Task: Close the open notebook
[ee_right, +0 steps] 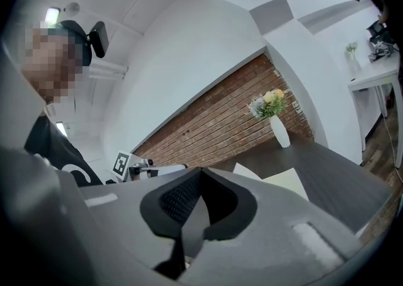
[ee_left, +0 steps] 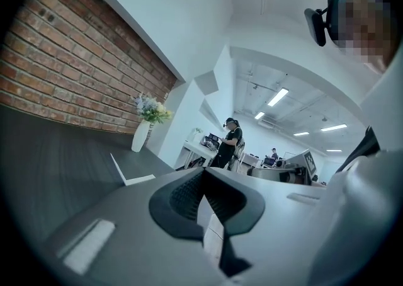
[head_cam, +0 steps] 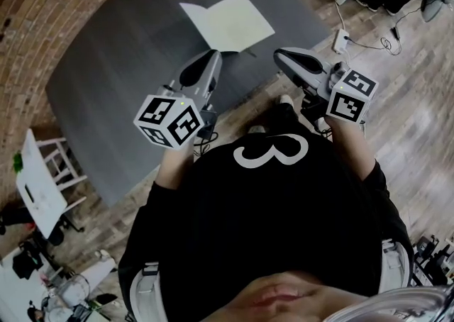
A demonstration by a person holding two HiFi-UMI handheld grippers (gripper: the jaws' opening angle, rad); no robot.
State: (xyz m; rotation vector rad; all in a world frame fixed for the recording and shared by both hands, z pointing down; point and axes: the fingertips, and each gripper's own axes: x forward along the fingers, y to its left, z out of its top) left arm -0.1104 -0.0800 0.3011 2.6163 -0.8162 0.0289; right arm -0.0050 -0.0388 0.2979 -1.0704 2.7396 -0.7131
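Note:
The open notebook [head_cam: 230,21] lies on the dark grey table [head_cam: 120,79], its pale pages facing up and its left leaf tilted upward. My left gripper [head_cam: 211,56] hovers just short of its near edge, jaws shut on nothing. My right gripper [head_cam: 281,54] hangs beside the table's near right edge, also shut and empty. In the left gripper view the notebook [ee_left: 129,177] shows as a thin white edge left of the shut gripper [ee_left: 203,174]. In the right gripper view the notebook [ee_right: 280,181] sits right of the closed gripper [ee_right: 201,181].
A white vase of flowers [ee_left: 141,133] stands at the table's far end by the brick wall [ee_right: 220,124]. A white chair [head_cam: 42,179] is left of the table. A power strip with cables [head_cam: 342,40] lies on the wooden floor. A person [ee_left: 230,143] stands at distant desks.

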